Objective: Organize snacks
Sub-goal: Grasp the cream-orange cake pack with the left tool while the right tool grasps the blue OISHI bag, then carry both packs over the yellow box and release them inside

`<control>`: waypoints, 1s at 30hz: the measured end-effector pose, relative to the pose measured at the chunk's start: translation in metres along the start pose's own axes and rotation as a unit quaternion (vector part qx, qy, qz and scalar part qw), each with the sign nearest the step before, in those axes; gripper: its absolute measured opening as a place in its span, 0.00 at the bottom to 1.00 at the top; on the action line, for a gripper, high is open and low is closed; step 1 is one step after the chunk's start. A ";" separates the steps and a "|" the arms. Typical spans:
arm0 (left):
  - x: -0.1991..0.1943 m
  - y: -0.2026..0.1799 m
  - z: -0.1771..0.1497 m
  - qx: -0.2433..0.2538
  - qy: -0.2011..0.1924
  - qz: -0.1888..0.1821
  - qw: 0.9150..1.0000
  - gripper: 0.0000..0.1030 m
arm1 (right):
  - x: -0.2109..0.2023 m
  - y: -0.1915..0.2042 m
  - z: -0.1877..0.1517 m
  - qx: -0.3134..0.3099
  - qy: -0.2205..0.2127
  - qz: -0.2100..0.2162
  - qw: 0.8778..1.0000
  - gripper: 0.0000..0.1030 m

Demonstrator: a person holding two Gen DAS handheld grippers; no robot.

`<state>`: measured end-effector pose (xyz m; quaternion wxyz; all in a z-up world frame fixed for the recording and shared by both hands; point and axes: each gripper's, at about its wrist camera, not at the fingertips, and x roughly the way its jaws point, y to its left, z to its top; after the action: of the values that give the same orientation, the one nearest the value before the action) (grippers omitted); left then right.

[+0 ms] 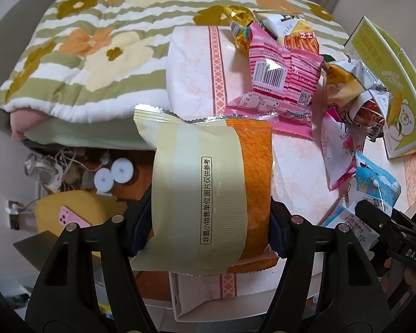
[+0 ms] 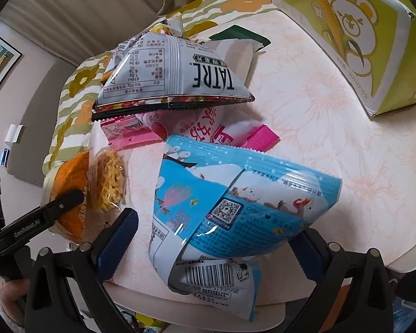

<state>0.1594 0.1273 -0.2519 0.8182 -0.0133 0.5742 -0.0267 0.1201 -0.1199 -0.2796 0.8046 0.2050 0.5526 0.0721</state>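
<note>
My left gripper (image 1: 208, 223) is shut on a cream and orange snack packet (image 1: 208, 183), held upright above the near edge of the table (image 1: 294, 166). The same packet shows at the left of the right wrist view (image 2: 69, 194). My right gripper (image 2: 216, 238) is open, its jaws on either side of a light blue snack bag (image 2: 235, 199) that lies on the table (image 2: 319, 116). I cannot tell whether the pads touch it. A grey-white TATRE bag (image 2: 174, 83) and a pink packet (image 2: 197, 130) lie beyond it. A pink striped packet (image 1: 280, 75) lies further back.
A green and white carton with a bear picture (image 2: 360, 33) stands at the table's right back. Several more snack bags (image 1: 346, 88) are piled near it. A flowered quilt (image 1: 91, 50) lies on the left. Below the table's left edge are a cluttered stand (image 1: 102, 174) and a yellow cushion with a pink phone (image 1: 72, 216).
</note>
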 end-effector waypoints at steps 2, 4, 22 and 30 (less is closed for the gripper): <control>-0.003 0.000 0.000 -0.001 0.000 -0.002 1.000 0.63 | 0.001 0.000 0.000 -0.001 0.002 -0.002 1.000 0.86; -0.004 0.000 0.000 0.000 -0.002 -0.001 1.000 0.63 | 0.002 -0.002 0.001 -0.001 0.007 0.001 1.000 0.73; -0.073 -0.024 0.014 0.009 -0.058 -0.048 0.997 0.62 | -0.076 0.014 0.012 -0.011 -0.056 0.019 0.998 0.66; -0.123 -0.066 0.045 0.029 -0.114 -0.076 0.990 0.62 | -0.146 0.006 0.040 -0.028 -0.127 0.027 0.991 0.66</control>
<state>0.1580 0.0681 -0.1178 0.8738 -0.0362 0.4737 -0.1040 0.1025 -0.1742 -0.1394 0.8714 0.2049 0.4382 0.0821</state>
